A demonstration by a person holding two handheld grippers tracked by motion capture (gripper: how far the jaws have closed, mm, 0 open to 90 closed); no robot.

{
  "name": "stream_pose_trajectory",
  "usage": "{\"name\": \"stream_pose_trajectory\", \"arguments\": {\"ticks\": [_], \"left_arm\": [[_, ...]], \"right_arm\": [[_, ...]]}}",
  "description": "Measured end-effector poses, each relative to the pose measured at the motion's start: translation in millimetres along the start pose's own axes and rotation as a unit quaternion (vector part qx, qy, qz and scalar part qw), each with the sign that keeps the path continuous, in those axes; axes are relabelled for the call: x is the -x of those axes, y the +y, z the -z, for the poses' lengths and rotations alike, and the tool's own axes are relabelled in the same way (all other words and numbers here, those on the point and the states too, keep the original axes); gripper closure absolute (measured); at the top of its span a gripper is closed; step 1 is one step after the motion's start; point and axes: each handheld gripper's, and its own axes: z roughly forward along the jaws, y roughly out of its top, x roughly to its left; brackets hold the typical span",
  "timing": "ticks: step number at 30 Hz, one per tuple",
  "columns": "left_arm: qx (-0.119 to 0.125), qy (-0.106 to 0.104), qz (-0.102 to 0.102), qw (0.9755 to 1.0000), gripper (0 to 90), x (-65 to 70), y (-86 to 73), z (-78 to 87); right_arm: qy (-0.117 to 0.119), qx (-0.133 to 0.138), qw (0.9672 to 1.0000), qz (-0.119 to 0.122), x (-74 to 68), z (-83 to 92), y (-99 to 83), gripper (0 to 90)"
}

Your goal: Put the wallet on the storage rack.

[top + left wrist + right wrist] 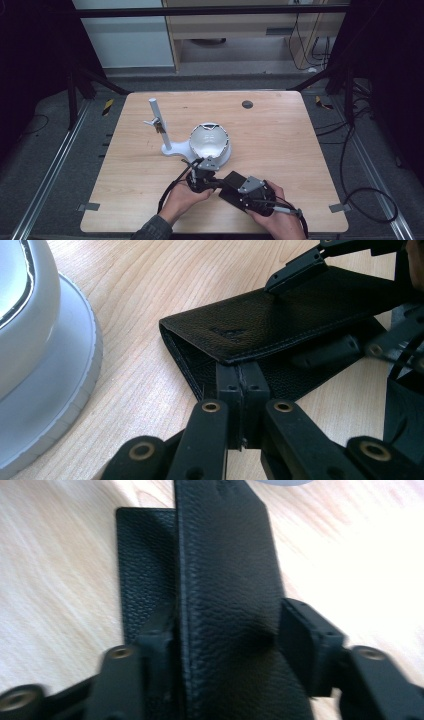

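Peering past the hands in the high view, little of the black pouch (234,186) can be made out, since both grippers crowd over it near the table's (280,150) front edge, just beside the white round base (220,156) of a stand. Grained like pebbled leather, with a stitched seam, the pouch is a flat folded sleeve; the left gripper (242,390) is clenched tight on its lower flap. The right gripper (227,645) straddles the upper flap, one pad touching, the other seemingly a little apart, though blur hides the contact.
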Motion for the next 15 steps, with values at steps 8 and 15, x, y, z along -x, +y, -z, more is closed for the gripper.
{"name": "stream_pose_trajectory", "arguments": {"ticks": [8,15], "left_arm": [[0.004,0.010,0.014,0.9999,85.8,-5.5,-4.9,2.8],[0.008,0.017,0.014,0.9997,73.3,-5.8,-6.7,2.5]], "right_arm": [[-0.041,0.016,0.9985,0.033,4.7,7.2,2.4,76.9],[-0.066,0.029,0.9961,0.051,14.4,12.6,4.6,84.0]]}}
